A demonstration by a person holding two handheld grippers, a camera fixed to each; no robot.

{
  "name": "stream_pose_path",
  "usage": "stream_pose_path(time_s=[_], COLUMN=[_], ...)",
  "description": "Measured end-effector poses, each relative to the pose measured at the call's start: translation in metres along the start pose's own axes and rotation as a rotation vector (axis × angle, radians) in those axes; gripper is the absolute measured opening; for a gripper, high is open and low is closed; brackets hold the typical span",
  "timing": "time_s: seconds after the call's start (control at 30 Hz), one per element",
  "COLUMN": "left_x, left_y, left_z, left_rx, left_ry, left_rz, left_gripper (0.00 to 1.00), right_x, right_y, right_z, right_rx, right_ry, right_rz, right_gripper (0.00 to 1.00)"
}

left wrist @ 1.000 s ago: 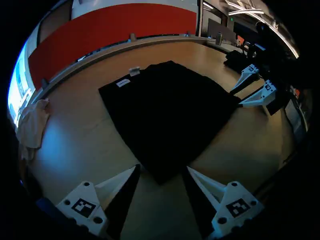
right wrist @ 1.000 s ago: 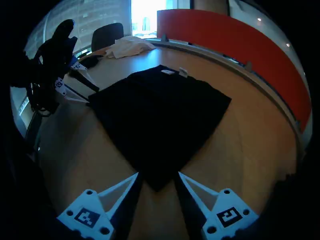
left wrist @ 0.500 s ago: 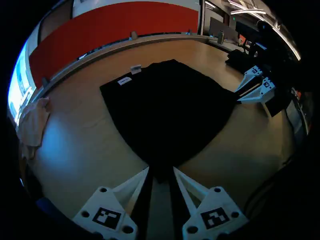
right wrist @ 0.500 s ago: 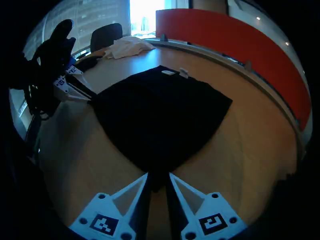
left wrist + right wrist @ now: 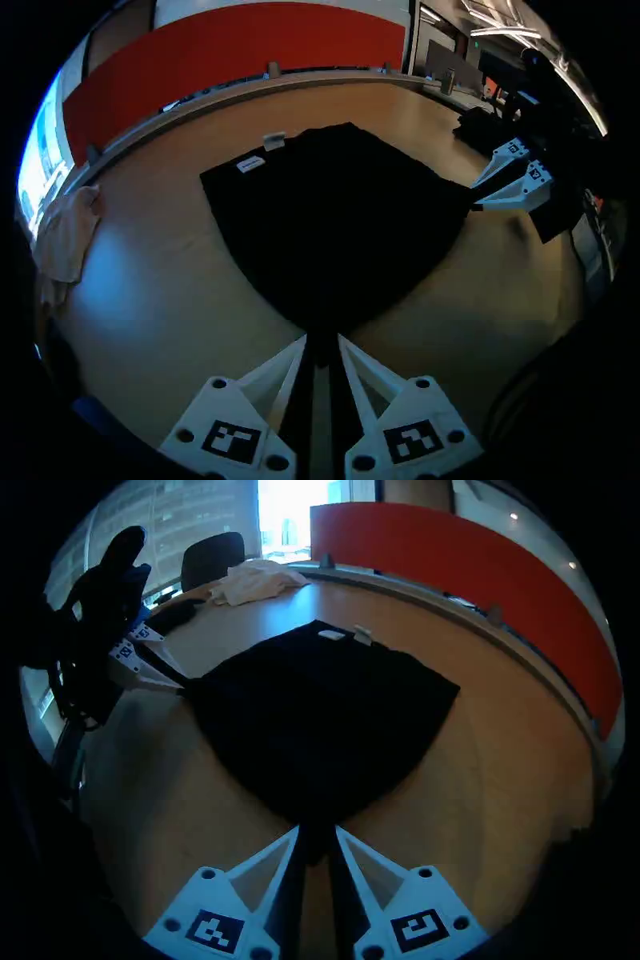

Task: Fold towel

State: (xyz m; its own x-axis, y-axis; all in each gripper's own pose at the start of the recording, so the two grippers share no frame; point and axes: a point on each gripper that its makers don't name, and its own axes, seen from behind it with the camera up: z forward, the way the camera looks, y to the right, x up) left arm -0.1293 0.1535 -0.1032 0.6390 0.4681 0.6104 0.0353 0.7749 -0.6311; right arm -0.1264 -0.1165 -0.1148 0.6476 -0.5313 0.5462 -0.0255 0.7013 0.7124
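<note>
A black towel lies spread on the wooden table, with white tags at its far edge. In the left gripper view my left gripper is shut on the towel's near corner. The right gripper shows at the towel's right corner, pinching it. In the right gripper view my right gripper is shut on the corner nearest it. The left gripper, held by a gloved hand, grips the towel's left corner. Both pinched corners look slightly raised.
A pale crumpled cloth lies at the table's far end. A red partition runs along the table's back edge. A dark chair stands by the window. Bare wood surrounds the towel.
Both grippers went from open, straddling the towel's corners, to shut on them. The pinched corners have lifted a little off the table.
</note>
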Motion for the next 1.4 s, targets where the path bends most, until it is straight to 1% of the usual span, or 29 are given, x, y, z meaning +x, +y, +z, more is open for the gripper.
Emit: stream_pose_path(time_s=[0.1,0.4,0.6,0.73,0.97,1.1,1.4], left_x=[0.002,0.006,0.008,0.011,0.019,0.022,0.026], left_y=[0.004,0.010,0.013,0.016,0.020,0.024,0.027], left_z=[-0.005,-0.024,-0.037,-0.046,-0.061,-0.067,-0.077], left_rx=[-0.008,-0.017,-0.019,-0.023,-0.037,-0.054,-0.061], left_ry=[0.004,0.004,0.000,-0.001,-0.003,-0.011,-0.013], left_rz=[-0.007,-0.040,-0.047,-0.059,-0.080,-0.086,-0.084], left_gripper=[0.11,0.11,0.11,0.11,0.11,0.11,0.11], right_x=[0.002,0.006,0.019,0.027,0.036,0.038,0.040], right_y=[0.001,-0.007,-0.012,-0.015,-0.018,-0.019,-0.027], right_z=[-0.005,-0.022,-0.037,-0.047,-0.063,-0.069,-0.080], right_rx=[-0.002,0.020,0.024,0.031,0.037,0.039,0.057], right_ry=[0.003,-0.010,0.005,0.011,0.021,0.020,0.010], right_rz=[0.002,-0.009,-0.032,-0.043,-0.043,-0.045,-0.056], right_gripper=[0.17,0.17,0.17,0.17,0.17,0.17,0.17])
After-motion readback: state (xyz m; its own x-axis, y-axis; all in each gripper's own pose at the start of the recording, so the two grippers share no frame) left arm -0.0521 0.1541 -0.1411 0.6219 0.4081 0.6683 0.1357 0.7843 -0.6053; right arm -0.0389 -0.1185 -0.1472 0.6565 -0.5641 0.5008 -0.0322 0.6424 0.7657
